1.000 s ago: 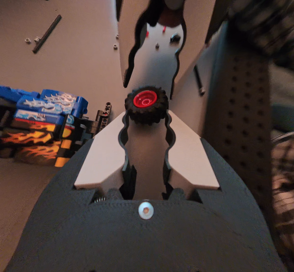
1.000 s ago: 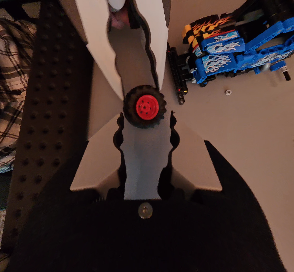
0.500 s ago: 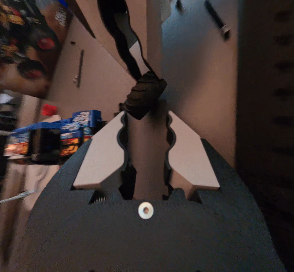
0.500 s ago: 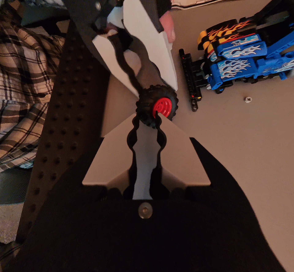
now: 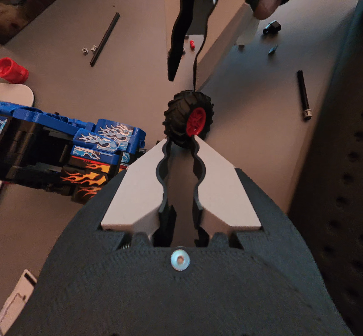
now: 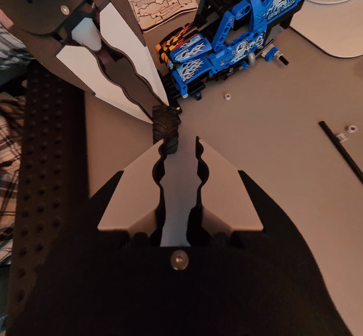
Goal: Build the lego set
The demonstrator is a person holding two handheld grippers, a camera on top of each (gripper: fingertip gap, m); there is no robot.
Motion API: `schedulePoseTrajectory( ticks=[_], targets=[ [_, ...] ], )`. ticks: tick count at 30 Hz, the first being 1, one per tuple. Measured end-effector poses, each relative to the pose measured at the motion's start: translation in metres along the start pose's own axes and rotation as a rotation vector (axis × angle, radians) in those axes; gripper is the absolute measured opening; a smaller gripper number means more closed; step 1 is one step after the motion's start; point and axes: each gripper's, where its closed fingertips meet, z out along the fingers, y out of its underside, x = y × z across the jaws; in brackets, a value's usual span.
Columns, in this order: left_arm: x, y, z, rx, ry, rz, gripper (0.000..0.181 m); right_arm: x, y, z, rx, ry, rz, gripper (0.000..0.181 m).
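Your left gripper (image 5: pixel 181 140) is pinched on the wheel (image 5: pixel 188 117) — black tyre, red hub — holding it just above the table (image 5: pixel 245 110). Your right gripper (image 6: pixel 179 140) stands partly apart and grips nothing, its left tip beside the tyre. The truck (image 6: pixel 231 41), blue with flame panels, looks largely built; wheels are left to fit, and axles (image 5: pixel 105 38) and small pins lie loose on the grey table — a studded black baseplate (image 6: pixel 49 149) along its edge.

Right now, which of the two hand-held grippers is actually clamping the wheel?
The left hand-held gripper: it pinches the red-hubbed black wheel at its tips, whereas the right hand-held gripper is open, jaws apart beside it.
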Motion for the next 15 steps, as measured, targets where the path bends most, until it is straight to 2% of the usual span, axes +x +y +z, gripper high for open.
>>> schedulePoseTrajectory(
  ticks=[2, 5, 6, 10, 12, 15],
  targets=[
    [-0.001, 0.000, 0.001, -0.003, 0.010, -0.036, 0.019, -0.001, -0.002, -0.002, -0.005, 0.049, -0.079, 0.032],
    [-0.001, -0.002, 0.002, -0.008, 0.013, -0.068, 0.019, -0.017, -0.010, -0.005, -0.018, 0.122, -0.293, 0.054],
    [-0.002, -0.002, 0.003, -0.010, 0.014, -0.077, 0.019, -0.022, -0.011, -0.003, -0.027, 0.153, -0.370, 0.056],
    [-0.002, -0.003, 0.005, -0.017, 0.036, -0.123, 0.019, -0.015, 0.002, 0.012, -0.209, 0.312, -0.580, 0.057],
    [-0.002, -0.005, 0.005, -0.011, 0.043, -0.142, 0.019, -0.010, 0.011, 0.021, -0.277, 0.351, -0.624, 0.053],
    [-0.003, -0.007, 0.006, -0.008, 0.043, -0.144, 0.020, -0.005, 0.013, 0.024, -0.300, 0.381, -0.635, 0.054]
  ],
)
